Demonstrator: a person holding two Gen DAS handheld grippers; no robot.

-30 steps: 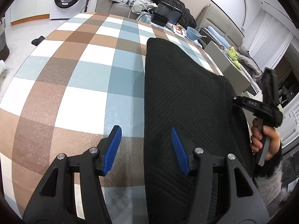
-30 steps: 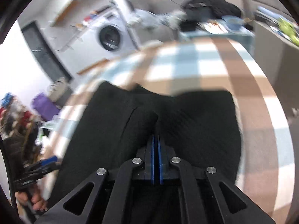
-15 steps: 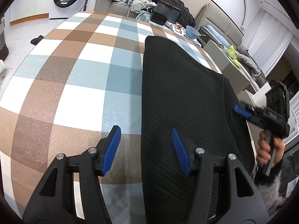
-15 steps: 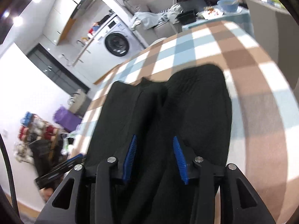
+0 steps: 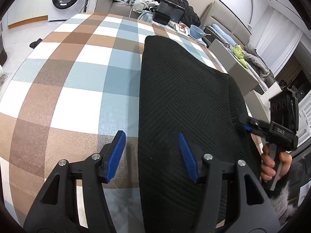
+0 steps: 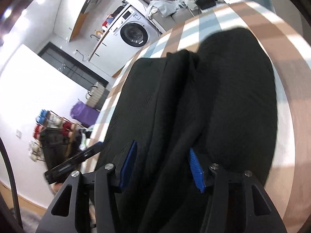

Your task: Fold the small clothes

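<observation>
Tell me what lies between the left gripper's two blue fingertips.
In the left wrist view, the open left gripper straddles the black garment's left edge: bare checkered tablecloth by one fingertip, black fabric by the other.

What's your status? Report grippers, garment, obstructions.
Left gripper open, straddling garment edge. Right gripper open over its fold. Garment flat on table. Nothing in the way.

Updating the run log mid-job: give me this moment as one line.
stage: mid-fold | black garment flat on checked tablecloth | left gripper open, straddling its edge | right gripper open above it
</observation>
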